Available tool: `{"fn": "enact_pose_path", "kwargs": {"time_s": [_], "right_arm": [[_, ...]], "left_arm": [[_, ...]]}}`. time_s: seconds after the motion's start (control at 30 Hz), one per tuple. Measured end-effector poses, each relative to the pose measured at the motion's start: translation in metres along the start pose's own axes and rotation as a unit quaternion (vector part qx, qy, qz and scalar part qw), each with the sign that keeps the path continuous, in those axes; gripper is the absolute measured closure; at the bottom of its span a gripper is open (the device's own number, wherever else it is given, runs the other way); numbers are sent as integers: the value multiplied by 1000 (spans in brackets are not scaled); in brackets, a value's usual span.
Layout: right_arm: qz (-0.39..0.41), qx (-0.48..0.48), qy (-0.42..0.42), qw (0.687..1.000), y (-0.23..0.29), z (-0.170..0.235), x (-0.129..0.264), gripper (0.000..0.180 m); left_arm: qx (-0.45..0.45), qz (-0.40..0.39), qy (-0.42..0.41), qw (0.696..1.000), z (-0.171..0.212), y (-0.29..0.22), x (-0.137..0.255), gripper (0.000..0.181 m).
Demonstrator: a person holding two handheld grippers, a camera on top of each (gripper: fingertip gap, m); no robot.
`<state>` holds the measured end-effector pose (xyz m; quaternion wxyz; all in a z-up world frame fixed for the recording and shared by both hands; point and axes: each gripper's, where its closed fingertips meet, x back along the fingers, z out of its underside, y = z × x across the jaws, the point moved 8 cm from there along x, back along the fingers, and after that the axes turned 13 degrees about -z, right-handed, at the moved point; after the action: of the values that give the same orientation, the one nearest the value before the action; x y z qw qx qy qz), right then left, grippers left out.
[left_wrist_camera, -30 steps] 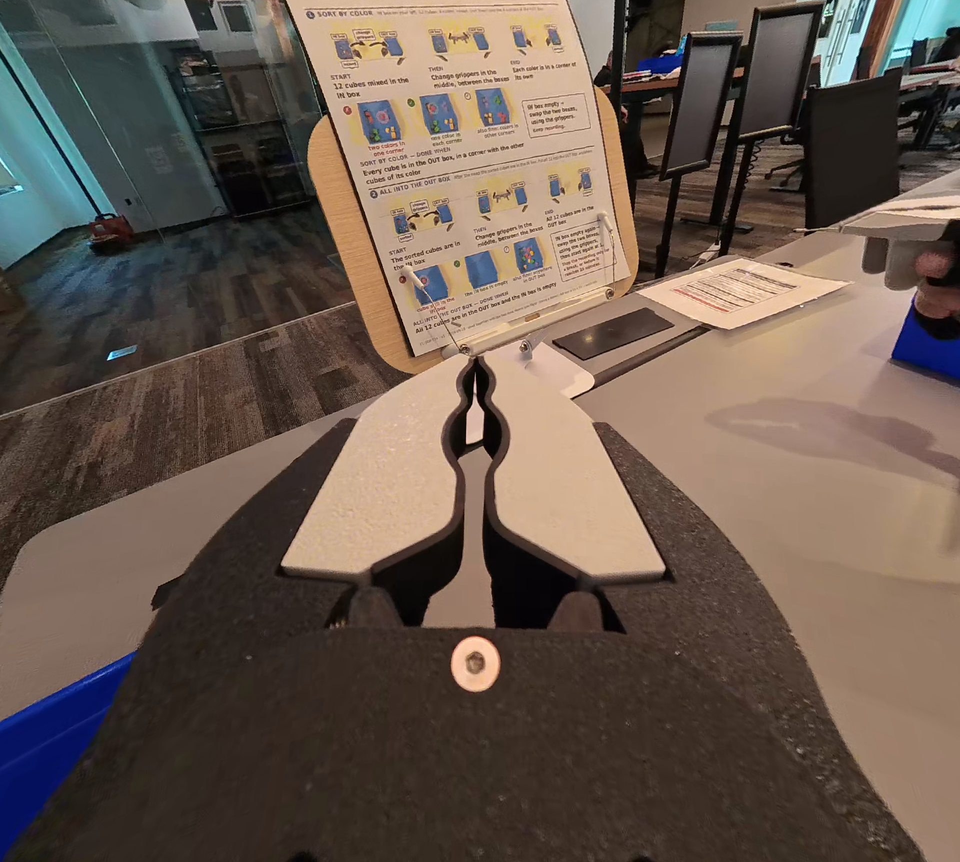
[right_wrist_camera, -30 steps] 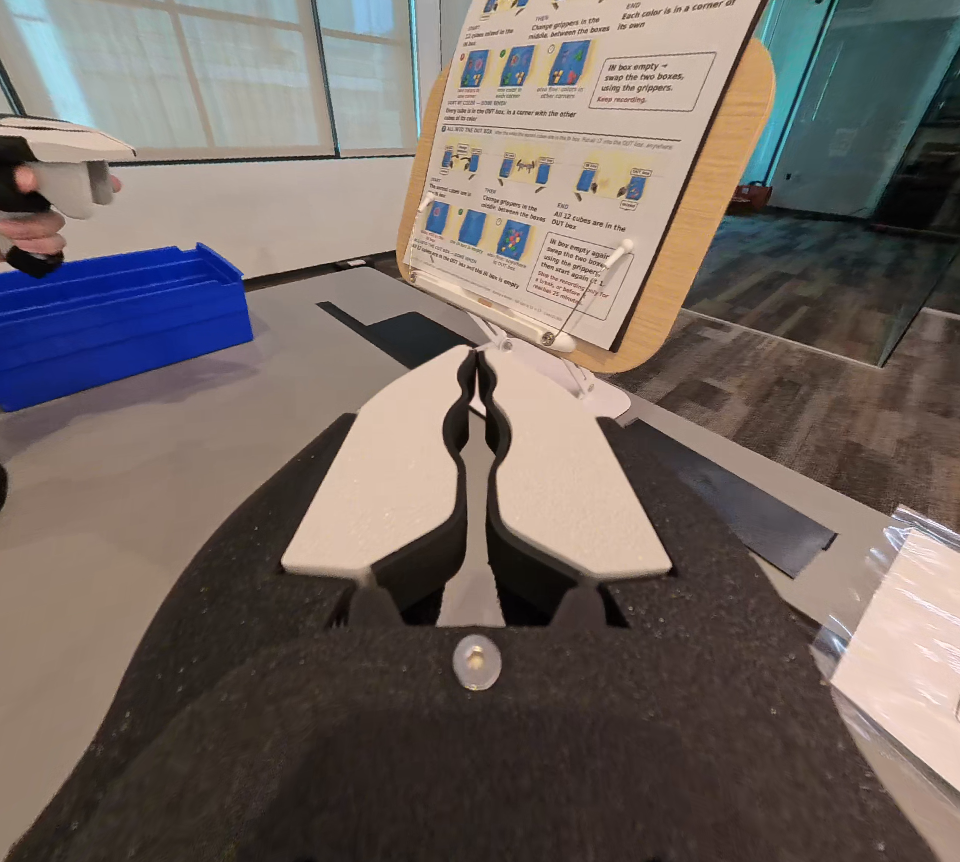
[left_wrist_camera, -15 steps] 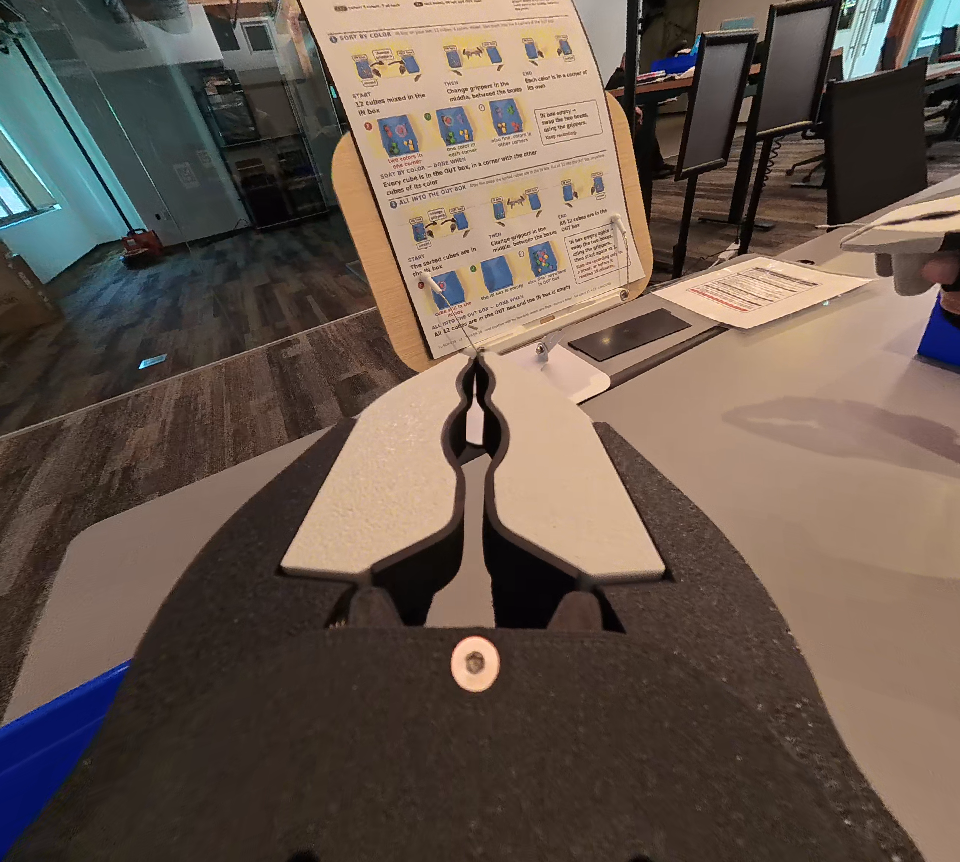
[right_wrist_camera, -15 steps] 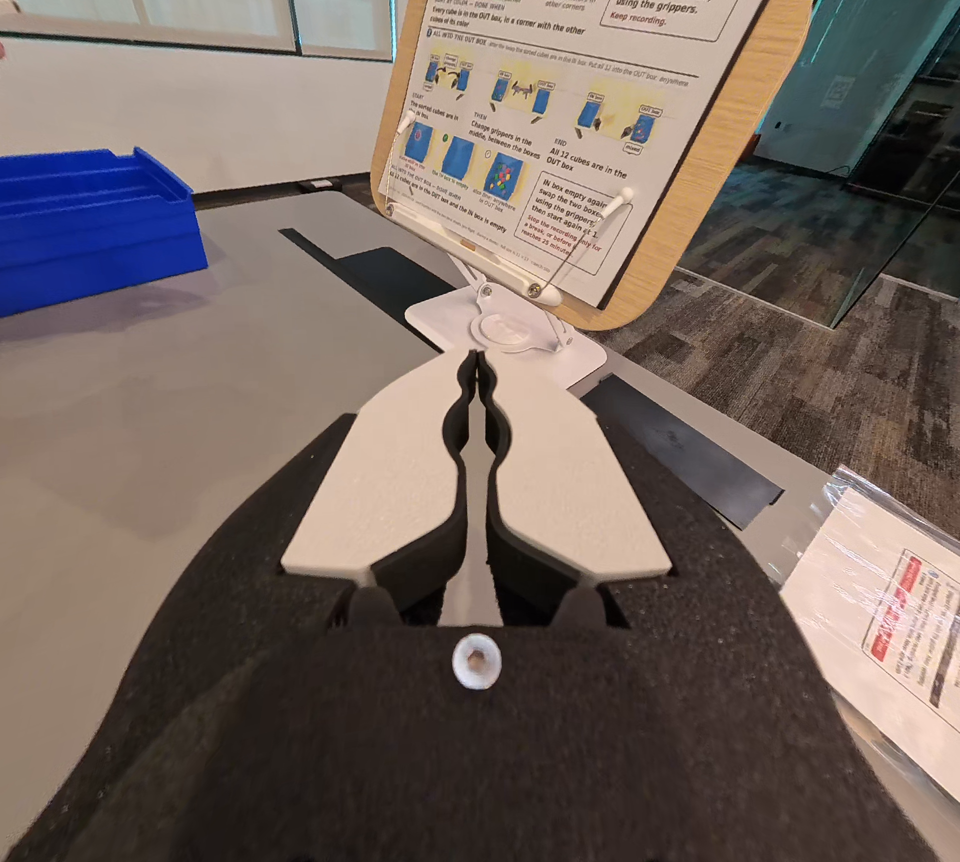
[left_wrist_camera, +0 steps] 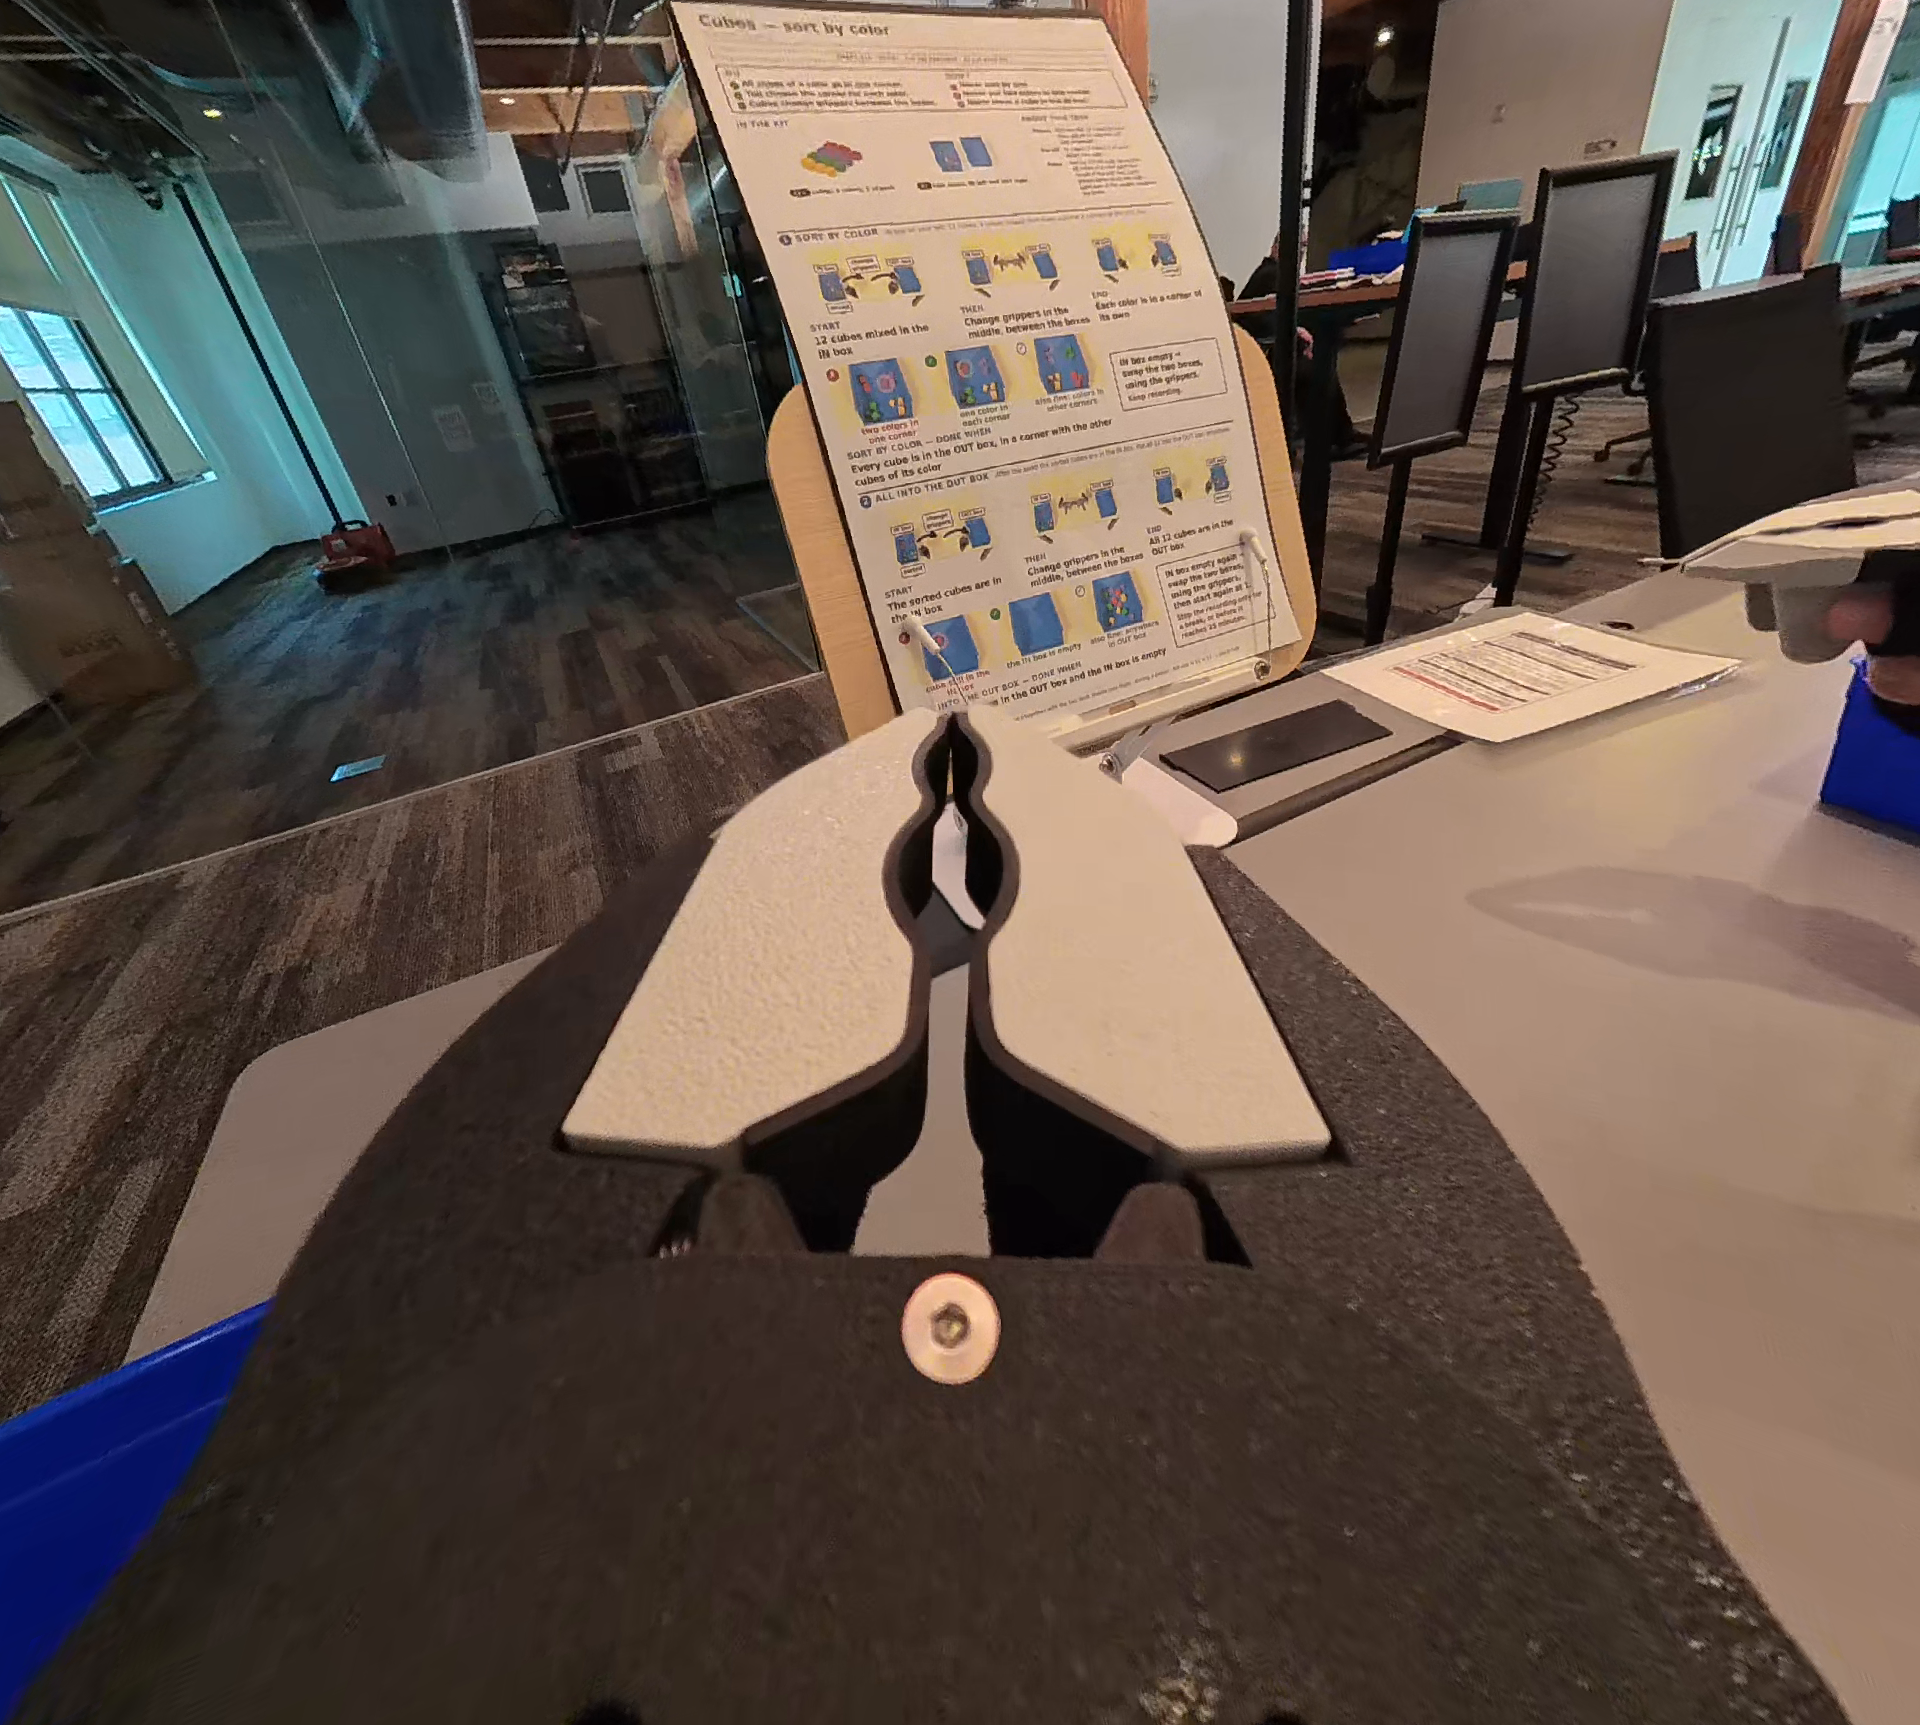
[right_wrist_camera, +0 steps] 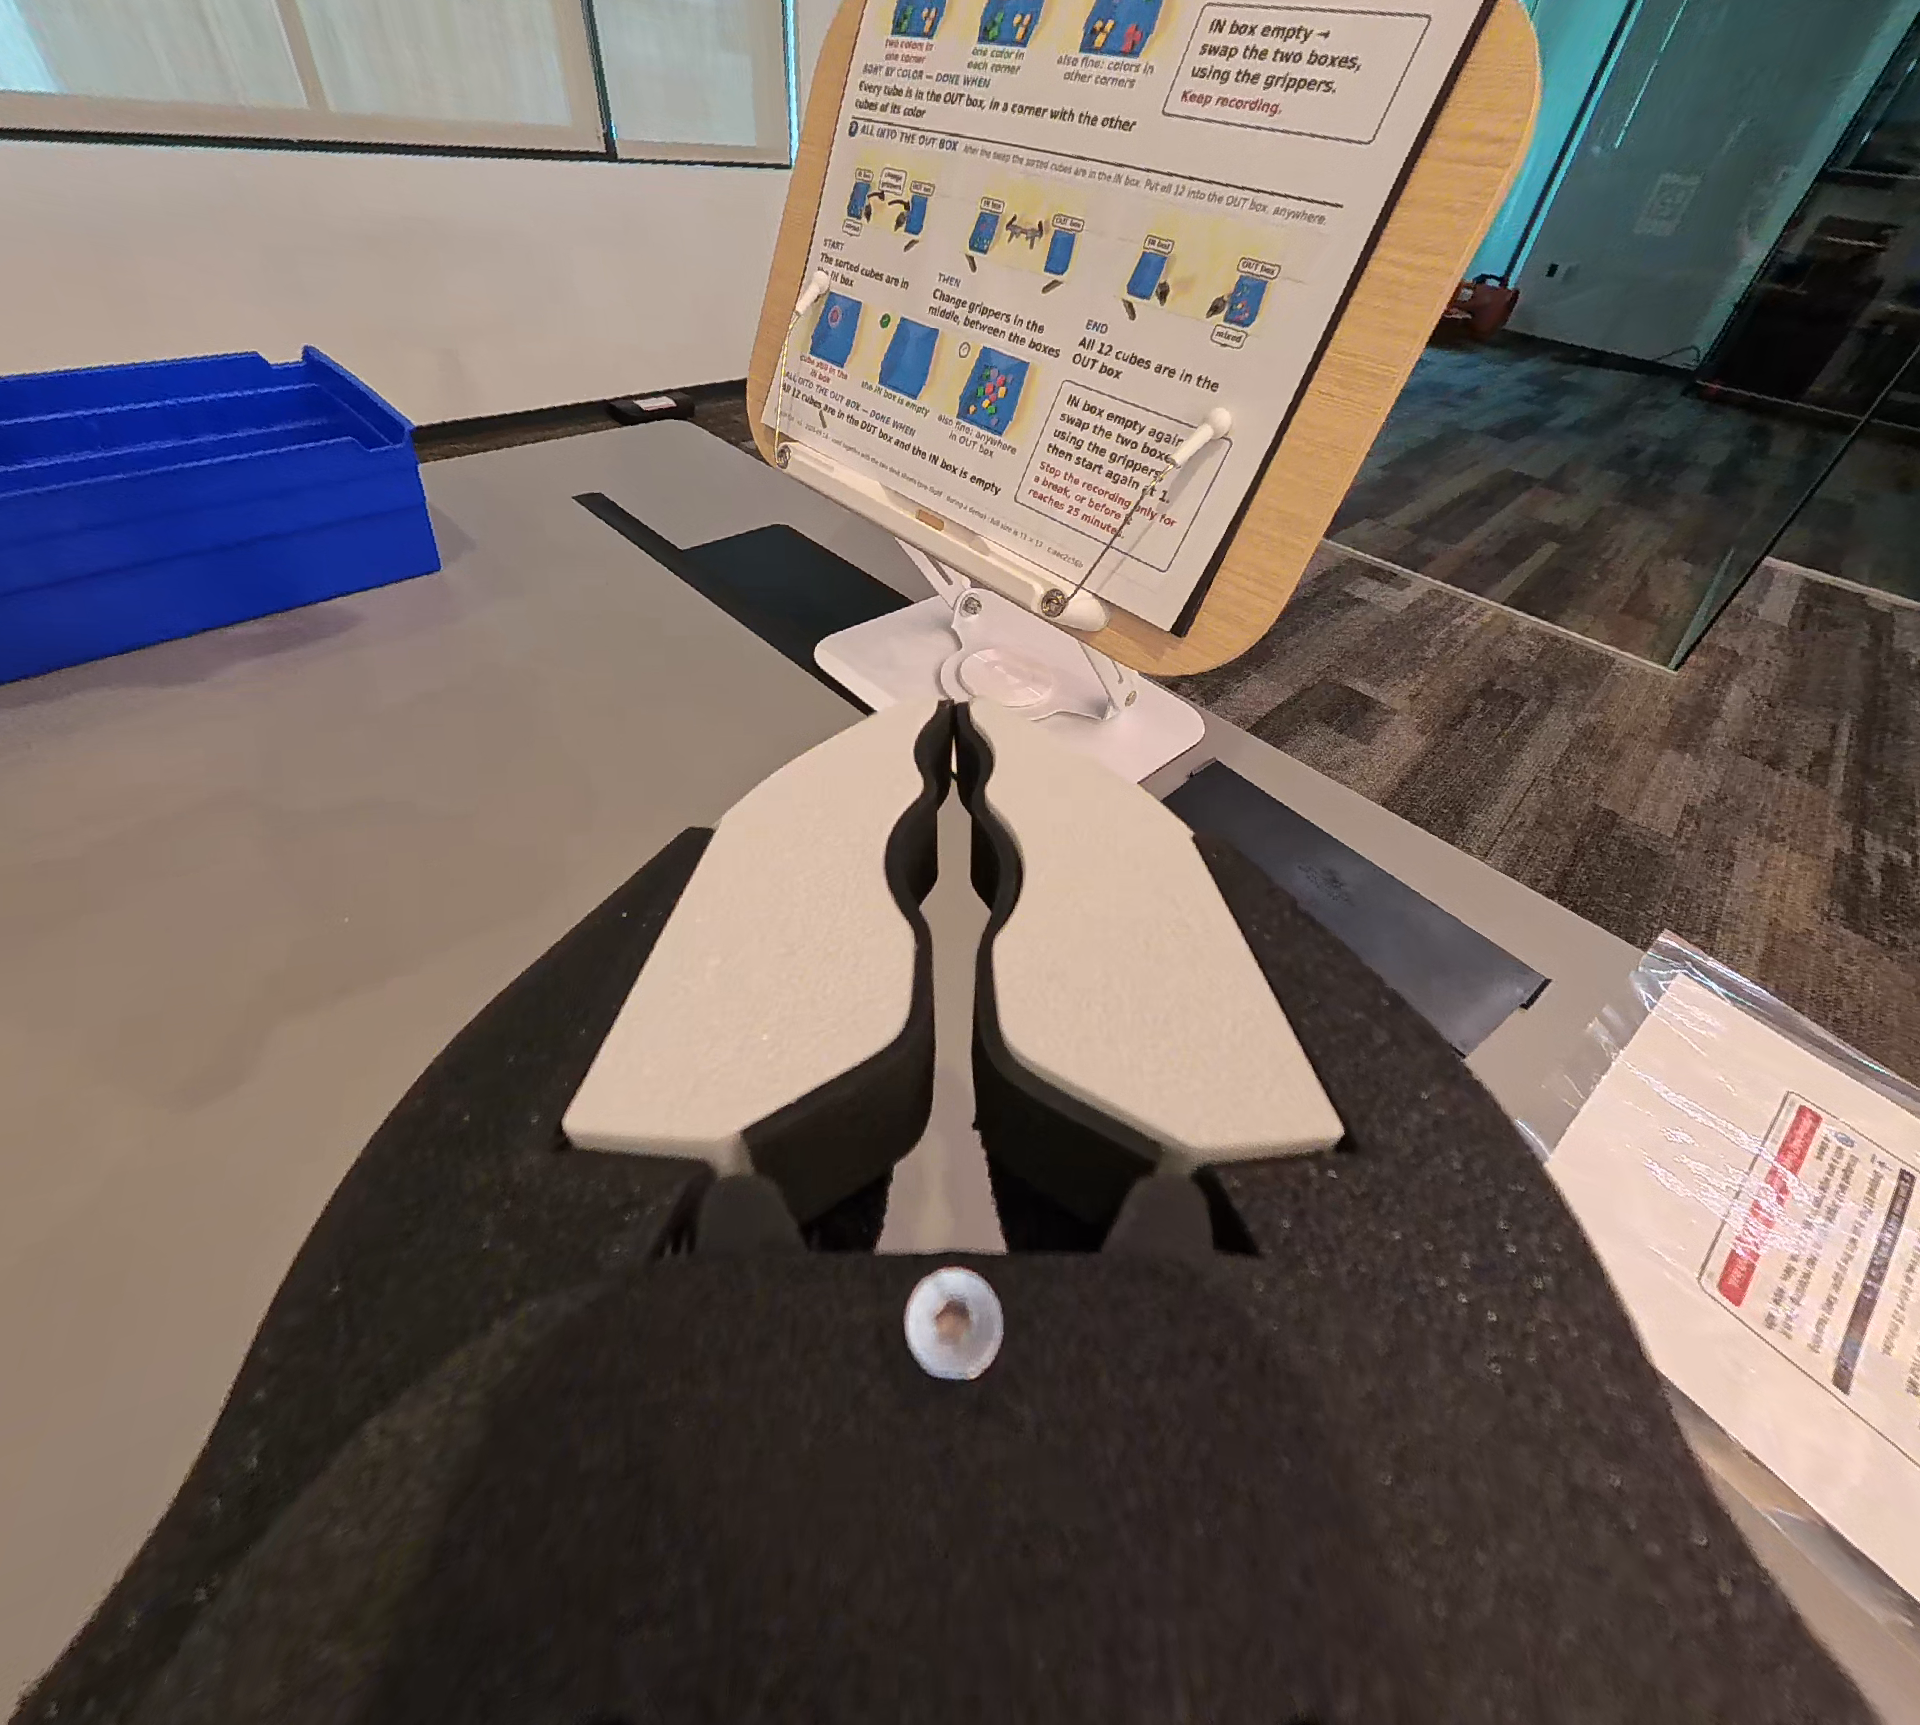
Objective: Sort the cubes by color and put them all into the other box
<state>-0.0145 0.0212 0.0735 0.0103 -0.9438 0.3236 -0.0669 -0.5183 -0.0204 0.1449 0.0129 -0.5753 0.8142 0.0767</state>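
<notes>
My left gripper (left_wrist_camera: 953,721) is shut and empty, held above the grey table and pointing at the instruction stand. My right gripper (right_wrist_camera: 953,711) is shut and empty too, pointing at the foot of the same stand. A blue box (right_wrist_camera: 197,491) stands on the table at the left of the right wrist view. A blue box corner (left_wrist_camera: 114,1509) shows at the lower left of the left wrist view, and another blue box edge (left_wrist_camera: 1870,756) at its right edge, below the right gripper (left_wrist_camera: 1808,537) held in a hand. No cubes are in view.
A wooden stand with a printed instruction sheet (left_wrist_camera: 997,387) rises at the table's far edge, also in the right wrist view (right_wrist_camera: 1132,221). A laminated paper (left_wrist_camera: 1517,673) lies on the table; it also shows in the right wrist view (right_wrist_camera: 1787,1239). A black strip (right_wrist_camera: 1340,886) runs along the table edge.
My left gripper has tilted up, so the whole sheet shows. My right gripper has moved toward the stand and turned right; the left hand has left its view. Both stay shut.
</notes>
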Motion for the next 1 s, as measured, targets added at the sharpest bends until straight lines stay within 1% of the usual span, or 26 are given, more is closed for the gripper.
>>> {"fn": "enact_pose_path", "kwargs": {"time_s": [0.33, 0.5, 0.57, 0.7, 0.8, 0.93, 1.0], "right_arm": [[-14, -4, 28, 999, 3, 4, -6, 180], [-14, -5, 58, 998, 3, 11, -9, 180], [-15, -9, 62, 998, 2, 14, -11, 180], [-19, -14, 63, 998, 3, 16, -14, 180], [-20, -17, 68, 997, 3, 18, -15, 180], [-25, -23, 69, 997, 4, 19, -17, 180], [-31, -26, 69, 997, 5, 20, -18, 180]], "left_arm": [[-3, 1, 8, 1000, 1, -1, 0, 181], [-4, 9, 4, 1000, -9, -2, 9, 181], [-15, 5, 16, 1000, -13, 4, 14, 181], [-63, -22, 71, 995, -16, 27, 27, 181], [-113, -47, 135, 983, -11, 58, 36, 181], [-184, -56, 248, 950, 10, 107, 47, 181], [-215, -39, 293, 931, 23, 128, 50, 180]]}}
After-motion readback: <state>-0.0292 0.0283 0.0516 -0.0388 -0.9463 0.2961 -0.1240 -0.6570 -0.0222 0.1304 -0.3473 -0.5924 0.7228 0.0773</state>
